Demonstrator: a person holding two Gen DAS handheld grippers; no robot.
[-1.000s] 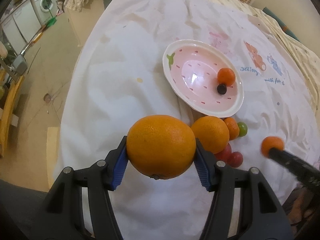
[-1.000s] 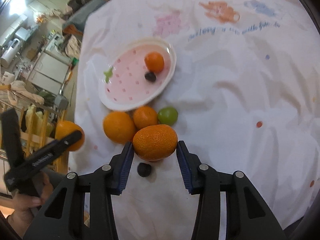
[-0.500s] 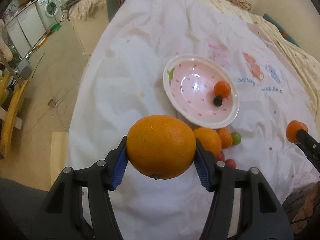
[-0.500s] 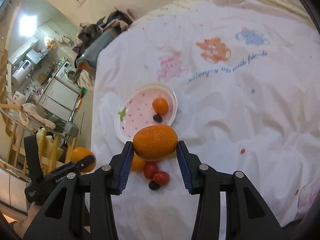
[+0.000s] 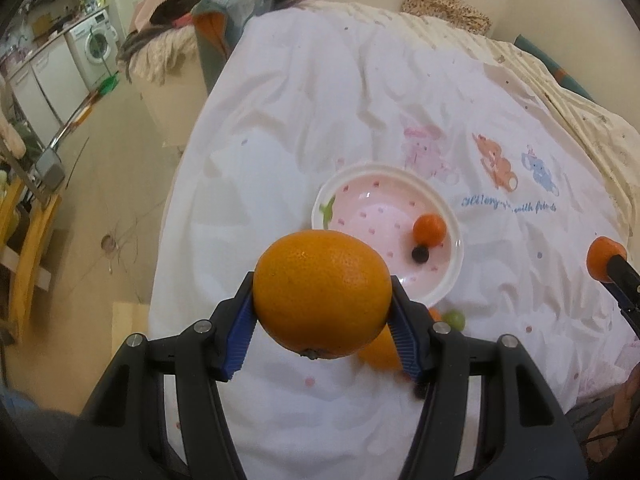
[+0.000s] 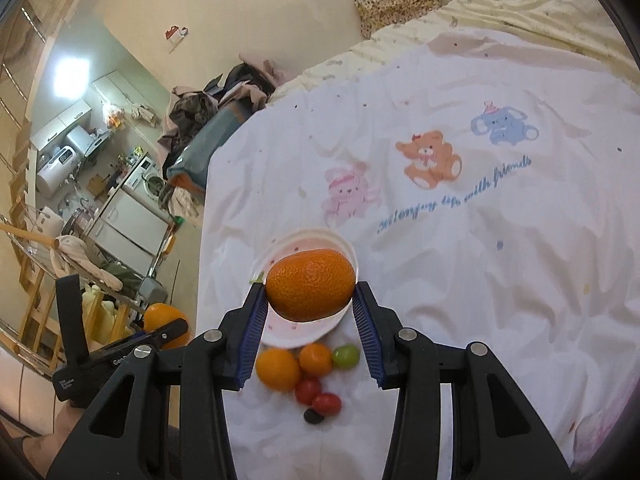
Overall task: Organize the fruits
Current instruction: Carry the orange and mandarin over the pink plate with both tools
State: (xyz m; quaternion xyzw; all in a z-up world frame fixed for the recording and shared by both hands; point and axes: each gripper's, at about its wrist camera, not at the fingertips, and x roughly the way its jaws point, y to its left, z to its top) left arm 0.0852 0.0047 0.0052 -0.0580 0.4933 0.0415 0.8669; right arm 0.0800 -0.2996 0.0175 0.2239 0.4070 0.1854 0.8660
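My left gripper (image 5: pixel 322 322) is shut on a large orange (image 5: pixel 322 294), held high above the near edge of the white sheet. My right gripper (image 6: pixel 310 312) is shut on a mandarin (image 6: pixel 311 285), also held high. Below lies a pink strawberry-pattern plate (image 5: pixel 372 192) with a small orange fruit (image 5: pixel 429 230) and a dark berry (image 5: pixel 420 255) in it. In front of the plate lie loose fruits: an orange (image 6: pixel 277 368), a smaller orange (image 6: pixel 316 358), a green fruit (image 6: pixel 346 355), two red tomatoes (image 6: pixel 318 397) and a dark berry (image 6: pixel 313 416).
The white sheet (image 6: pixel 480 260) with cartoon animals covers a bed. Its left edge drops to a floor (image 5: pixel 100 200). A kitchen area with a washing machine (image 5: pixel 96 50) lies far left. Wooden furniture (image 5: pixel 28 240) stands left of the bed.
Both grippers have risen and drawn back with their fruit, so the plate and loose fruits look smaller and farther. Grips are unchanged.
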